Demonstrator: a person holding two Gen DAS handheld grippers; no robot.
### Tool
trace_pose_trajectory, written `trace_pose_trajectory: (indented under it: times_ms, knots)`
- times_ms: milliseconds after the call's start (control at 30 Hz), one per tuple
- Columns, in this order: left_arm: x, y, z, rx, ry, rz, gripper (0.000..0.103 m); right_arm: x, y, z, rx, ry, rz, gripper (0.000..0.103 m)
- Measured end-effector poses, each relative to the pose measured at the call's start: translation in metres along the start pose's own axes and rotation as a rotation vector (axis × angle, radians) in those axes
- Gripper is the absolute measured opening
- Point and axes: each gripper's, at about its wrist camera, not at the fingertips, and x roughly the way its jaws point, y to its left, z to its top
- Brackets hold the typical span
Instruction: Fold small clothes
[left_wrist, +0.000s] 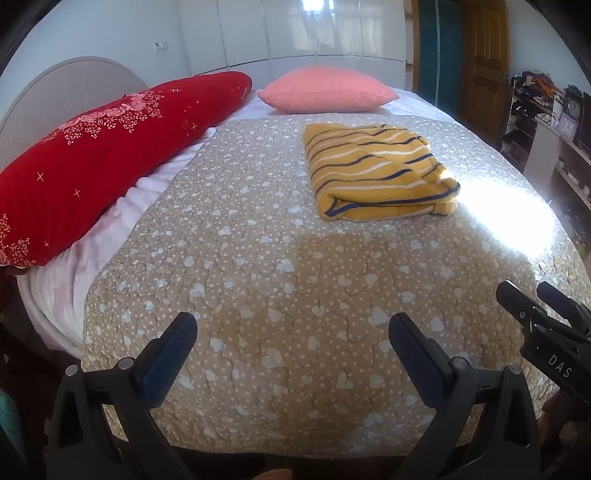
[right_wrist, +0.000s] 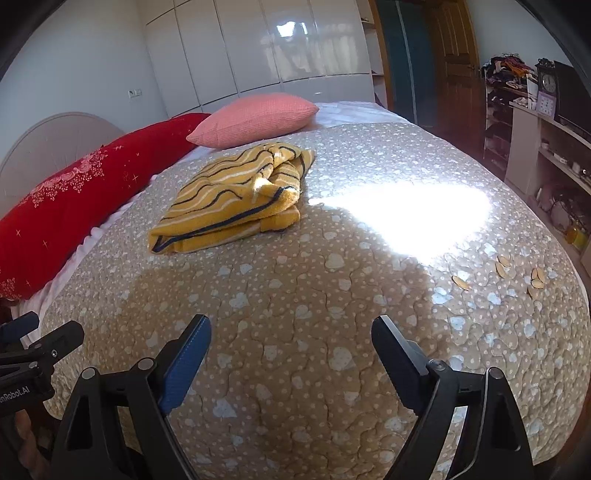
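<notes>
One yellow striped garment (left_wrist: 376, 171) lies folded on the beige heart-print quilt (left_wrist: 280, 280), out in the middle of the bed beside a bright patch of sun, well apart from both tools. Two grippers hang over the near edge: the left gripper (left_wrist: 291, 332) and the right gripper (right_wrist: 291, 332), each with its fingers spread wide and holding nothing. Two pillows sit behind: one long red pillow (left_wrist: 110, 147) and one pink pillow (left_wrist: 327, 88). A few small tan discs (right_wrist: 502, 264) are scattered on the quilt's right side.
</notes>
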Motion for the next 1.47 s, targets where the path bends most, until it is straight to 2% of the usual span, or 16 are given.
trace_pose_trajectory:
  times_ms: [533, 1067, 1467]
  knots:
    - [0.013, -0.003, -0.004, 0.003, 0.055, -0.037, 0.103, 0.007, 0.0, -0.001, 0.002, 0.012, -0.012, 0.093]
    - [0.029, 0.011, -0.008, -0.053, 0.104, -0.076, 0.103, 0.013, 0.013, -0.005, -0.05, 0.012, -0.026, 0.094]
    - [0.034, 0.023, 0.01, -0.078, 0.056, -0.115, 0.103, 0.023, 0.032, 0.011, -0.086, 0.016, -0.002, 0.094]
